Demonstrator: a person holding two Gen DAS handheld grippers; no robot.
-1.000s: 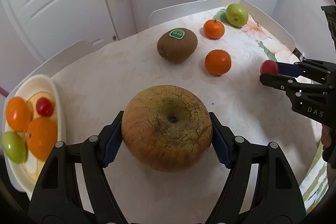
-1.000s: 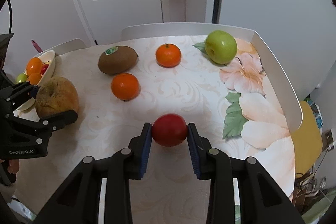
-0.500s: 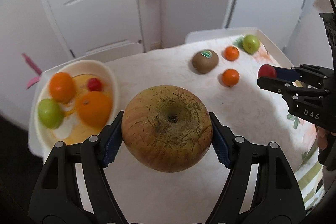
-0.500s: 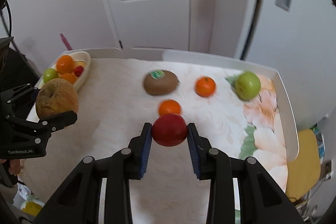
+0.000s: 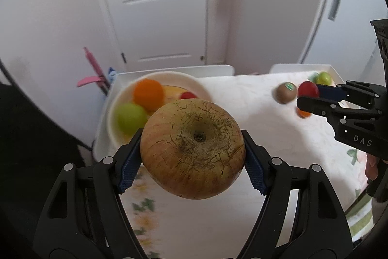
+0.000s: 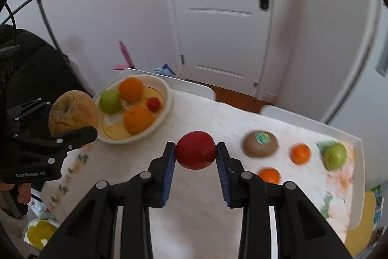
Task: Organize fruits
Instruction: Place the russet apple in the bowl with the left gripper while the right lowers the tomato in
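Both tongs, clenching russet apple [image 5: 192,149] and red apple [image 6: 196,149], neared the bowl [image 6: 167,99]; right view alone shows its whole contents.

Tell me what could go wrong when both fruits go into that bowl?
The bowl already holds four fruits, so the big apple may not fit and could roll off. Both grippers, left and right, head for the same bowl and might bump. The red fruit is round and held only at its sides, so it could slip.
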